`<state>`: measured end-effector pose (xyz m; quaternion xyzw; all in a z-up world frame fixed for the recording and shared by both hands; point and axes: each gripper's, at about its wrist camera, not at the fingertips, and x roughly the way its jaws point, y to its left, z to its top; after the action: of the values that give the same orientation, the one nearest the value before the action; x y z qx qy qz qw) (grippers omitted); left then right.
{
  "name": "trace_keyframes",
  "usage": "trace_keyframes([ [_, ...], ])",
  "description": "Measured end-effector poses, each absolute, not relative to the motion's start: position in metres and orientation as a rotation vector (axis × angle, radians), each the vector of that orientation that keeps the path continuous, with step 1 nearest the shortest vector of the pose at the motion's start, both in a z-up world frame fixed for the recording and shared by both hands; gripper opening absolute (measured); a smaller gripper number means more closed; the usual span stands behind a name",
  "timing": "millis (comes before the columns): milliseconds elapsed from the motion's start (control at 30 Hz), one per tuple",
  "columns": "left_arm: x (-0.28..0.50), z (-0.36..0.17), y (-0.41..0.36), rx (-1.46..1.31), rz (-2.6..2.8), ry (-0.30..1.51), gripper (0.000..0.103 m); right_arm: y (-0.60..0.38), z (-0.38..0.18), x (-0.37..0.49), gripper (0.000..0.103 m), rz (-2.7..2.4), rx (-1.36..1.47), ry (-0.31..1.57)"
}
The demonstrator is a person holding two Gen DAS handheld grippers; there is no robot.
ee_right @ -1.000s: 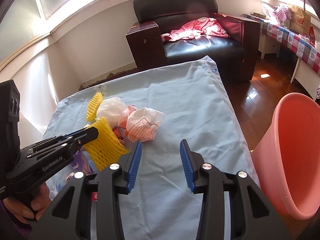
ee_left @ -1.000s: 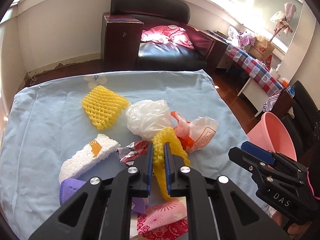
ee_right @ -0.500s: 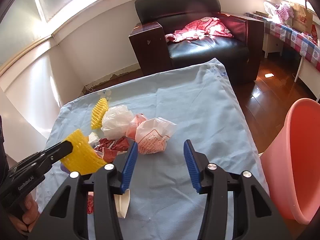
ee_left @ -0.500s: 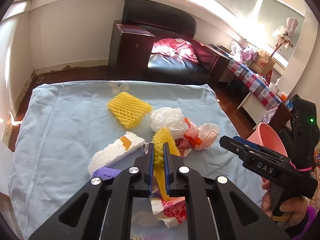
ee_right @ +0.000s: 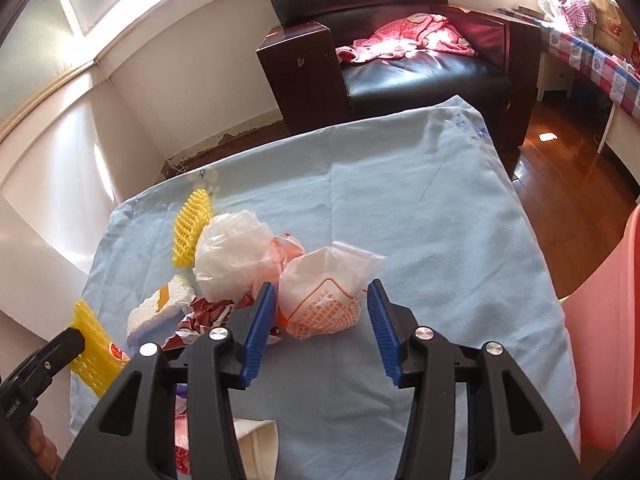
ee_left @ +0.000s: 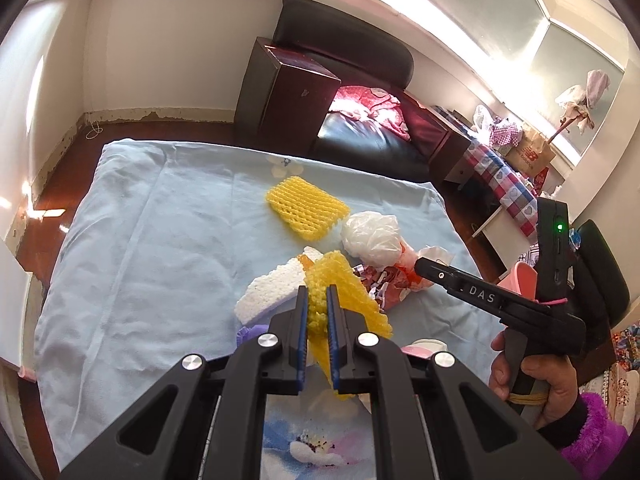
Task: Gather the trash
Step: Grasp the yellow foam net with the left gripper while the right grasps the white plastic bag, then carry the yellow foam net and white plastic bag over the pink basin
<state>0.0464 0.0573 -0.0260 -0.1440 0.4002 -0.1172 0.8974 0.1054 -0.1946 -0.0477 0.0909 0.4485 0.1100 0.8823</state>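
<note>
Left gripper clamped on yellow foam net, lifted off blue cloth. Right gripper jaws apart, just been closing slightly; printed plastic bag sits between them on cloth, pads not pressing.

Step in hand, judged: carry net to bin, second pickup being lined up. Pink bin stands off cloth's right edge.

Next move calls for: squeeze on bag, then both loads over bin rim. More trash remains: white bag, white foam strip, second yellow net.
</note>
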Motion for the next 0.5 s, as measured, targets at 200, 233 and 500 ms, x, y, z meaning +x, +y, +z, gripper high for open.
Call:
trace_keyframes([
  [200,0.045,-0.027,0.055,-0.313,-0.251,0.834,0.008,-0.195,-0.040,0.093,0.031,0.246,0.170,0.914],
  [233,0.044,-0.026,0.055,-0.314,-0.253,0.832,0.008,-0.196,-0.038,0.090,0.031,0.249,0.170,0.909],
  [500,0.042,-0.021,0.053,-0.329,-0.260,0.822,0.008,-0.205,-0.015,0.043,0.031,0.247,0.145,0.839],
])
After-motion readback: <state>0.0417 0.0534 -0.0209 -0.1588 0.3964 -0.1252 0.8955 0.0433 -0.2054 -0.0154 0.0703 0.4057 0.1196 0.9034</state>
